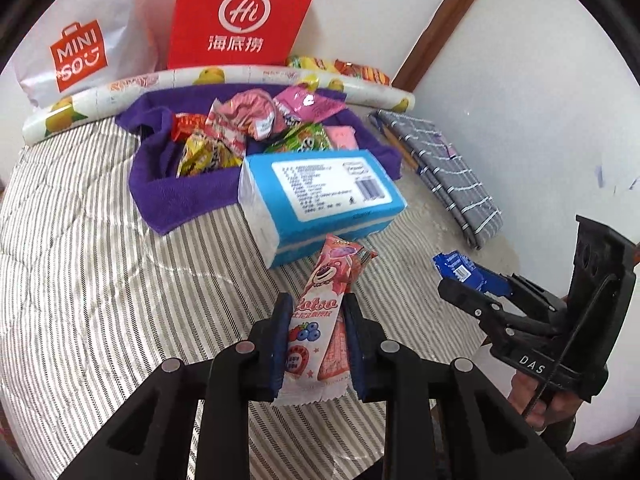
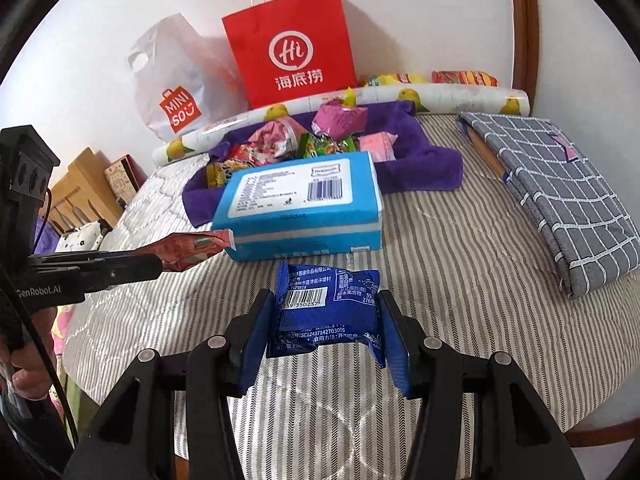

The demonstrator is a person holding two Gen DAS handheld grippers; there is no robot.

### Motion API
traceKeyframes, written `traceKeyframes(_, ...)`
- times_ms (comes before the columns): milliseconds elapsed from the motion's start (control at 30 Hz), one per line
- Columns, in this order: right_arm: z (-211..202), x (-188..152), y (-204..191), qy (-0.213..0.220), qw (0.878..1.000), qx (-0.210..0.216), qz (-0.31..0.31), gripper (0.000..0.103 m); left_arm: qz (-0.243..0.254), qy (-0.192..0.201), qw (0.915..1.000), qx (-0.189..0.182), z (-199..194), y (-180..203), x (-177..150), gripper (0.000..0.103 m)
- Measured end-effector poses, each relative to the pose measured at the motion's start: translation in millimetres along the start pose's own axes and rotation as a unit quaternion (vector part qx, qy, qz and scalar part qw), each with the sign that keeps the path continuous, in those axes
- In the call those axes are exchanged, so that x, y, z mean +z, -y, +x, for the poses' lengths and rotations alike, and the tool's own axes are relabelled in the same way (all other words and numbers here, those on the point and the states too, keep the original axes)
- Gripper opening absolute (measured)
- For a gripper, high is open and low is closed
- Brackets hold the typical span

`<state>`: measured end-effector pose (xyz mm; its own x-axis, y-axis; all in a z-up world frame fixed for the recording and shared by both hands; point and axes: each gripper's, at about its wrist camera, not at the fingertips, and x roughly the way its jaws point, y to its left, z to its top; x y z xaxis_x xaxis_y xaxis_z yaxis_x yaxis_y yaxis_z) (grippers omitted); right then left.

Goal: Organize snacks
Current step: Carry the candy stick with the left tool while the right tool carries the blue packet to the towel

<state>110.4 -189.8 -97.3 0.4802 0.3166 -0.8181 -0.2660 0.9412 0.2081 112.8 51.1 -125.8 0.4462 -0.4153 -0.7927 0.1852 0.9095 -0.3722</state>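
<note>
On the striped bed (image 2: 460, 264), the blue tissue pack (image 2: 300, 208) blocks the way to the purple towel (image 2: 424, 160) heaped with snacks (image 2: 280, 144); clipping it could knock either packet loose. The left gripper (image 1: 316, 344) pinches a pink "Lotso" bar (image 1: 320, 312); the right gripper (image 2: 326, 340) clamps a blue packet (image 2: 328, 312). Behind stand a red "Hi" bag (image 2: 292, 48) and a "MINISO" bag (image 2: 176, 92).

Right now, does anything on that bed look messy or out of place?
Mostly the purple towel: it lies rumpled, with snack packets heaped loosely on it. A blue tissue pack sits at its front edge, partly over it. Nothing looks spilled or torn.
</note>
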Motion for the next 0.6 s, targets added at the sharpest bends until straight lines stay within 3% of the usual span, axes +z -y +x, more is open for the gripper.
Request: traceKeyframes(600, -16.4, 57.6, 0.9, 0.054, 0.998, -0.008, -0.008, 0.051, 0.003, 0.046, 0.9989, -0.012, -27.0, 4.2, 56.9, 0.024)
